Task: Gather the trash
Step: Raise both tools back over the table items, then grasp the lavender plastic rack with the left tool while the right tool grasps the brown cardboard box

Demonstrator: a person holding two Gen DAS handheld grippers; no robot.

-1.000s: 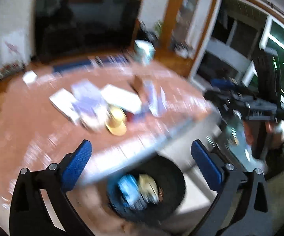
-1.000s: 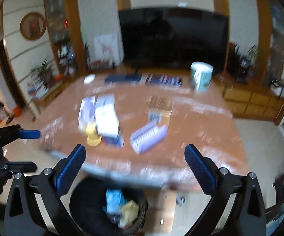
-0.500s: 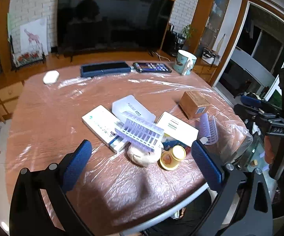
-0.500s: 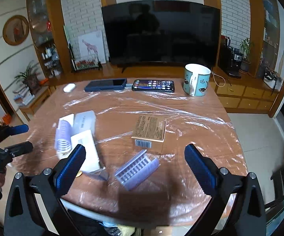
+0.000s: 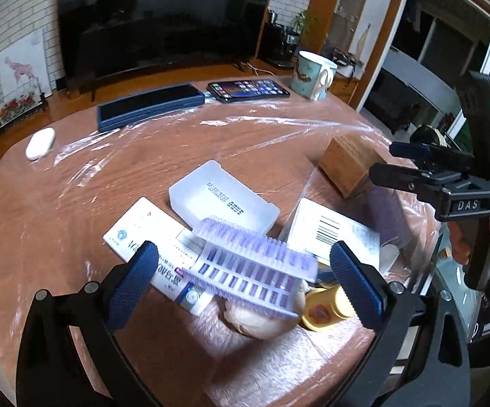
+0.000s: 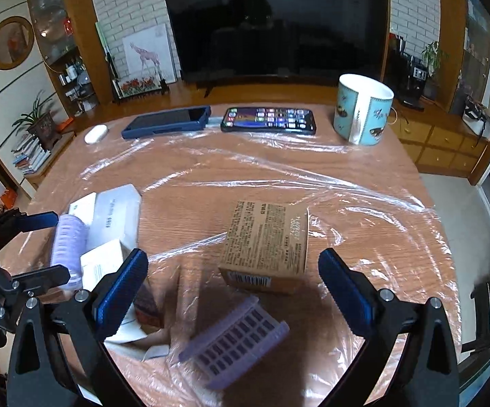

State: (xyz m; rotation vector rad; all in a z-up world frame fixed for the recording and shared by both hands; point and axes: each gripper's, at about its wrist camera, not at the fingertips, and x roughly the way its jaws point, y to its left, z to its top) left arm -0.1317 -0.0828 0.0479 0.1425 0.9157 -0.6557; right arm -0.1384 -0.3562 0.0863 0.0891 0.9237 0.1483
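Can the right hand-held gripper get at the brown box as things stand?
Probably yes. The right hand-held gripper is open, the brown box lies straight ahead between its fingers, and only a purple tray lies nearer, below the path.

The letters "DAS" are showing on the black body of the right hand-held gripper (image 5: 414, 162). A barcode is showing on the white box (image 5: 333, 234) near the surface's right edge. Dense print is covering the brown carton (image 6: 265, 244), too small to read.
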